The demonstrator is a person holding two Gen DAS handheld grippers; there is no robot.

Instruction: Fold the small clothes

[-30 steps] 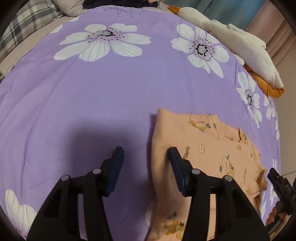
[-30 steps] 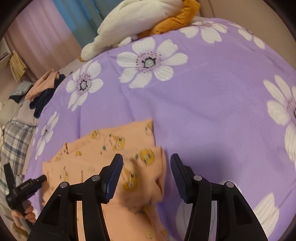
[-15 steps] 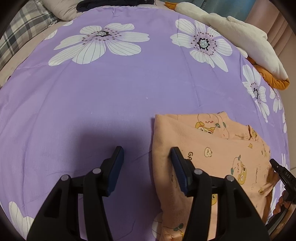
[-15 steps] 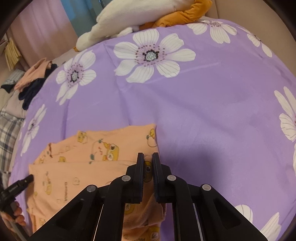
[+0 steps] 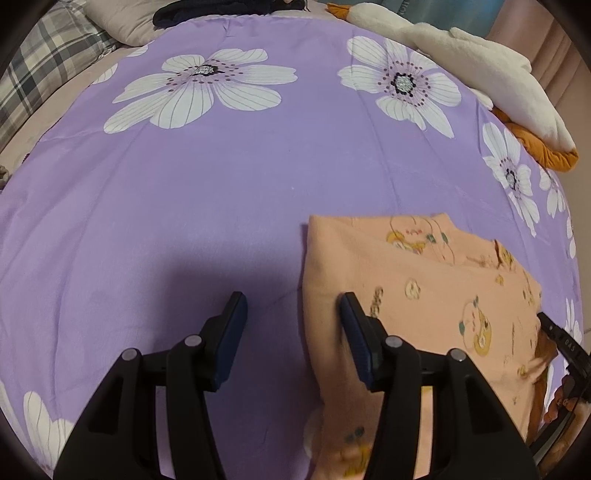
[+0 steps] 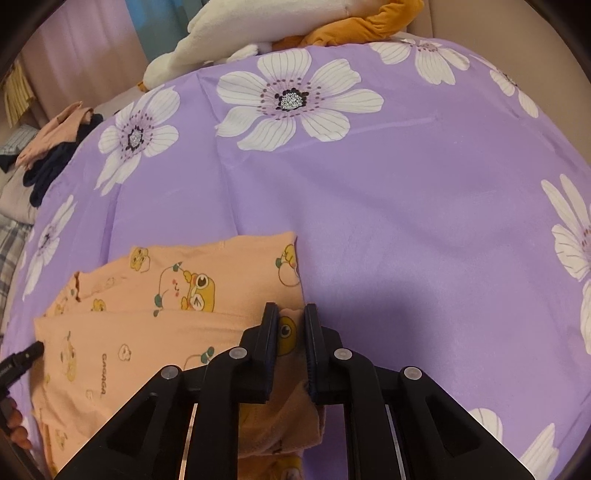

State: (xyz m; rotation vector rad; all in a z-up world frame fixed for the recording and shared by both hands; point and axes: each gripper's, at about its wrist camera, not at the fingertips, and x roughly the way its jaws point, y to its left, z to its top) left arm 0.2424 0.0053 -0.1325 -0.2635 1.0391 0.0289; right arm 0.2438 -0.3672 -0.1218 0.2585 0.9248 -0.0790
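A small peach garment with cartoon prints [image 5: 424, 295] lies partly folded on the purple flowered bedspread [image 5: 221, 184]; it also shows in the right wrist view [image 6: 147, 314]. My left gripper [image 5: 291, 317] is open, low over the bed, with its right finger over the garment's left folded edge. My right gripper [image 6: 291, 325] is shut on the garment's right edge, with cloth bunched between the fingers. The right gripper's tip shows at the left wrist view's right edge [image 5: 561, 339]; the left gripper's tip shows at the right wrist view's left edge [image 6: 22, 356].
A white and orange plush toy [image 5: 480, 62] lies along the bed's far side, also seen in the right wrist view [image 6: 277, 29]. A pile of dark and pink clothes [image 6: 55, 144] and a plaid pillow [image 5: 44, 70] sit at the bed's far left.
My right gripper has closed on the garment's right edge. The left gripper stayed open and shifted slightly beside the garment's left edge.
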